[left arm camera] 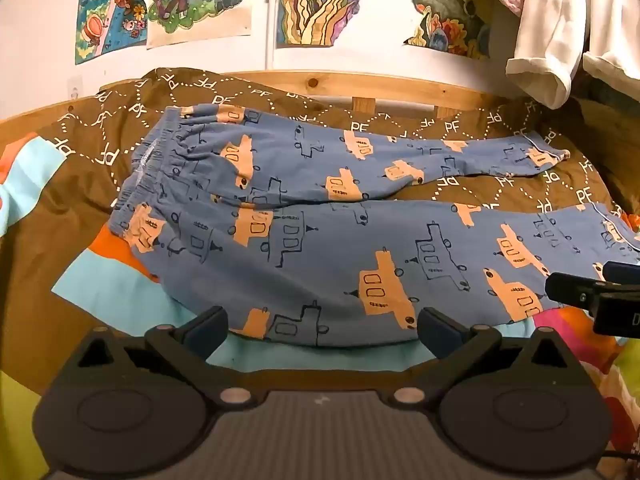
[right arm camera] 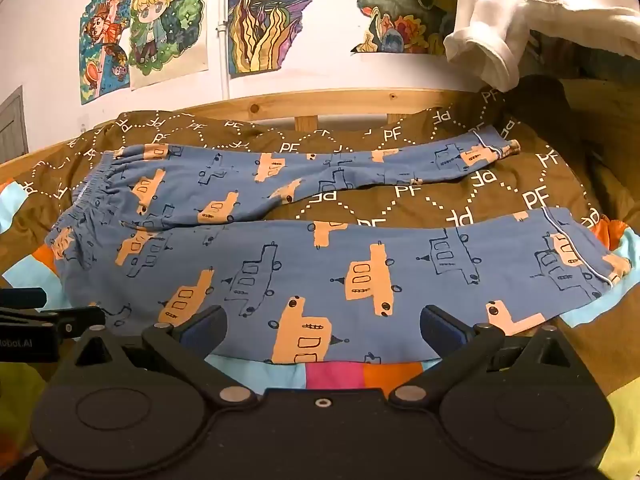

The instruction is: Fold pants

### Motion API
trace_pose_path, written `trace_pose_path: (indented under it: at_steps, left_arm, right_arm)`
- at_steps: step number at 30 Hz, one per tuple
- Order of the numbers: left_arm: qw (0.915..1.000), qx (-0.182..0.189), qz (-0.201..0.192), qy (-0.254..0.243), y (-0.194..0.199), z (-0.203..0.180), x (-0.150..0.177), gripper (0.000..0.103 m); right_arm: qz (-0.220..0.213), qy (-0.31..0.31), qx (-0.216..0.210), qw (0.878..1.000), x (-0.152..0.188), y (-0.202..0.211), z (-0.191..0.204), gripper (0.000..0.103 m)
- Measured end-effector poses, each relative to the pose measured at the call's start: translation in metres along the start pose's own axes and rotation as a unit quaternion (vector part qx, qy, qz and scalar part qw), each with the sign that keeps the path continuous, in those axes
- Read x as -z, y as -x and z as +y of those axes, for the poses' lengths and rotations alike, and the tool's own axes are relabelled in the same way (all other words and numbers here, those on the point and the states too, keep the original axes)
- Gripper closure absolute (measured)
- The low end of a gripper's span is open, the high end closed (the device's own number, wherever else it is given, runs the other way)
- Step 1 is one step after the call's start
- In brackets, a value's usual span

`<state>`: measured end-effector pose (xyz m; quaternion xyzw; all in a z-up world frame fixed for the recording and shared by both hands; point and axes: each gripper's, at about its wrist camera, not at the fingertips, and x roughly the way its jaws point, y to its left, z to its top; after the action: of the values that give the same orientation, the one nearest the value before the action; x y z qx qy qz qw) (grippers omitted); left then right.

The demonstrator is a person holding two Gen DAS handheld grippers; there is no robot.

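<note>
Left wrist view, pants (left arm camera: 304,248) just beyond spread fingers (left arm camera: 208,326)

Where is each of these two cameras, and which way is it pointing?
Left wrist: sits on the left gripper, low at the bed's near edge, facing the pants toward their waistband end; its open fingers show, and the right gripper's tip at the right edge.
Right wrist: sits on the right gripper, facing the pants toward their cuff end; its open fingers show, and the left gripper at the left edge.
Shared: pants, brown blanket, wall drawings.
</note>
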<state>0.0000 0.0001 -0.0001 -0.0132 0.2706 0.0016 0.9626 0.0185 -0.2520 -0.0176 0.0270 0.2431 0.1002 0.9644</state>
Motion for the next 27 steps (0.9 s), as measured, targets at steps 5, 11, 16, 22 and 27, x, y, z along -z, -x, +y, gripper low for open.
trace_pose_path:
  at_steps: [5,11,16,22,27]
  left_arm:
    - [1.0,-0.004,0.004,-0.003,-0.003,-0.001,0.004,0.0]
    - [0.9998,-0.007,0.019,-0.005,-0.005,-0.001,0.004,0.0]
    - [0.9997,-0.009,0.023,-0.006,-0.005,0.0,0.004,0.0]
    - [0.9993,-0.011,0.036,-0.005,-0.009,0.001,0.005,0.0]
    - [0.9987,-0.009,0.051,0.0,-0.011,0.001,0.005,0.0]
  right_arm:
    - [0.002,-0.002,-0.001,1.0,0.001,0.001,0.001,0.001]
    - [0.001,-0.002,-0.002,1.0,0.003,0.003,-0.002,0.001]
    - [0.007,0.002,0.0,1.0,0.002,-0.002,0.002,0.001]
    - [0.011,0.002,0.001,1.0,0.001,-0.003,0.004,0.001]
    - [0.013,0.0,0.001,1.0,0.001,-0.004,0.003,0.001]
